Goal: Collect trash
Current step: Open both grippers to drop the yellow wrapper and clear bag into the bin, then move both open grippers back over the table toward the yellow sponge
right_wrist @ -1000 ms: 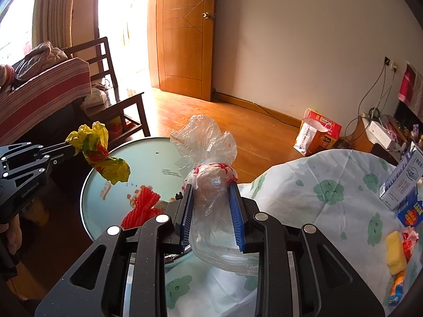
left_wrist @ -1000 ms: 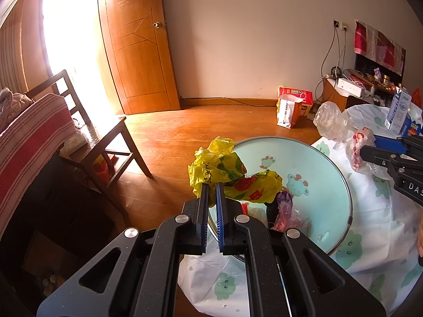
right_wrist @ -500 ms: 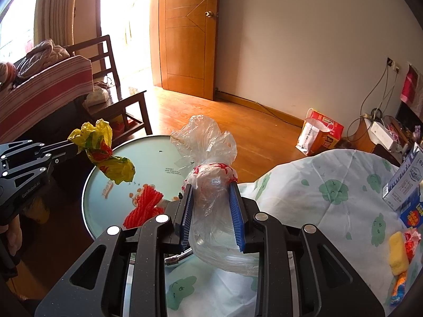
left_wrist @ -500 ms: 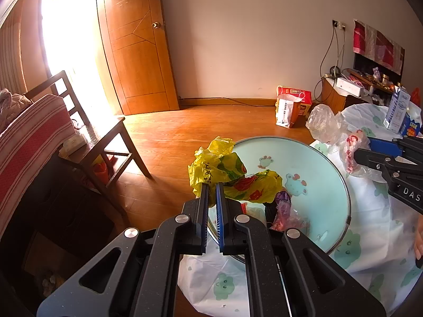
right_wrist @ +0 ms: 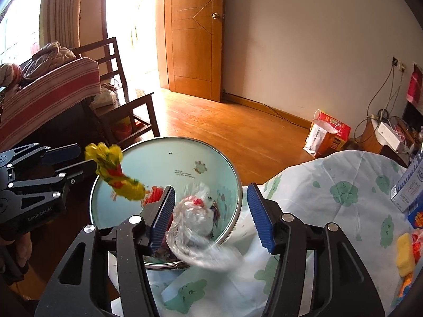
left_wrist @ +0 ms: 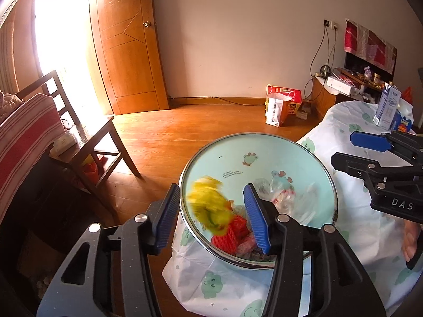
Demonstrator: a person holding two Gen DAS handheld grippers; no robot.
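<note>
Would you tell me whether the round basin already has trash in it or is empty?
Partly filled. The round basin holds red netting and a clear bag near its front, while the pale blue far side is bare.

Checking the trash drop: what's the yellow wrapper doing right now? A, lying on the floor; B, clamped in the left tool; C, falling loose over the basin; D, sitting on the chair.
C: the yellow wrapper is blurred between the left tool's open jaws, above the basin.

yellow wrapper point(left_wrist: 208, 206), pale-blue basin point(left_wrist: 264, 153)
</note>
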